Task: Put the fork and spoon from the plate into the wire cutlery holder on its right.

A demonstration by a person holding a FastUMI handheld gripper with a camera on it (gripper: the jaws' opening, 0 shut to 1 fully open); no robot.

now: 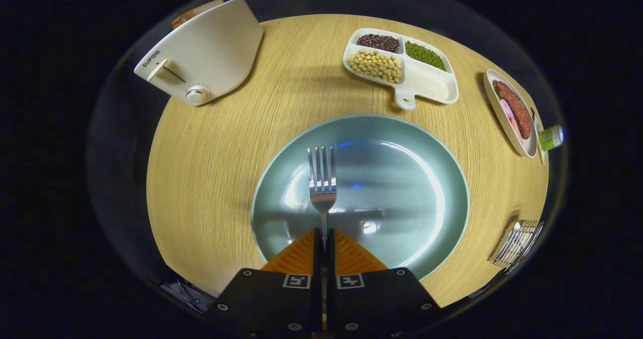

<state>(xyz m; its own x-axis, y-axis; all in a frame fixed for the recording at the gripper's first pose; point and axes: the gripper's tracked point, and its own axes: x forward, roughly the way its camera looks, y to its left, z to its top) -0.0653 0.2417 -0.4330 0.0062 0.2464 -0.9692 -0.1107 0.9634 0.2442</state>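
1. A metal fork (322, 183) is clamped by its handle between the two jaws of the gripper (324, 241), which are closed tight on it. The fork's long axis runs straight ahead from the jaws, tines pointing away.
2. The fork head hangs over a round, pale blue-green plate (402, 143). Whether the tines touch the plate or are lifted just clear of it cannot be told. No spoon is to be seen on the plate.
3. The wire cutlery holder (517, 241) stands on the wooden table (211, 178) to the right of the plate, well apart from the jaws. It sits at the far right, squeezed and partly cut off, so its opening is hard to make out. The coming move, as a judgement, is a carry to the right with the fork turned upright to drop in.
4. Beyond the plate lie a white divided dish (432, 85) of beans and grains, an oval dish (507, 123) of sliced meat further right, with a small green packet (551, 137) beside it.
5. Far left stands a cream-coloured appliance (211, 52) with a knob.
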